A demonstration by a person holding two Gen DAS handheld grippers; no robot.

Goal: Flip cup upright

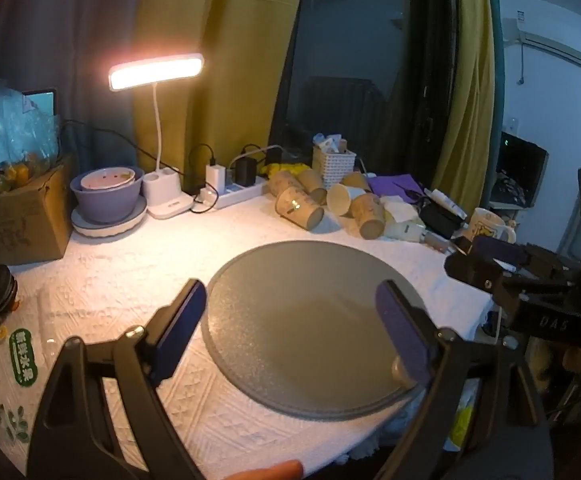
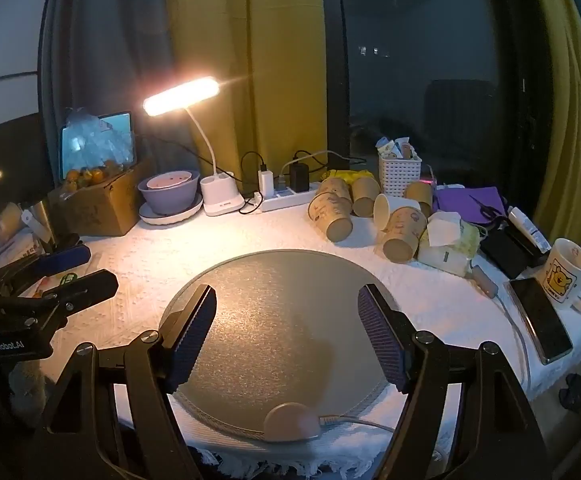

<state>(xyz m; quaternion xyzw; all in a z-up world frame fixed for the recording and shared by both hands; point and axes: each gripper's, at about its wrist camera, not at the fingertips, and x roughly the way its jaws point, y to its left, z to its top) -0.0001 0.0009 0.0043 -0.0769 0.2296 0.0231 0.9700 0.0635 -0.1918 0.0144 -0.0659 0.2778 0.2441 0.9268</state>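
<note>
Both grippers, left and right, spread wide w/ nothing held; cups tipped over at table's far edge (paper, light, crushable), so pinch mid-wall gently.

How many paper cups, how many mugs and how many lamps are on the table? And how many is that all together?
Brown paper cups: 6
White ceramic mug with a yellow cartoon picture: 1
White desk lamp, switched on: 1
Total: 8
</note>
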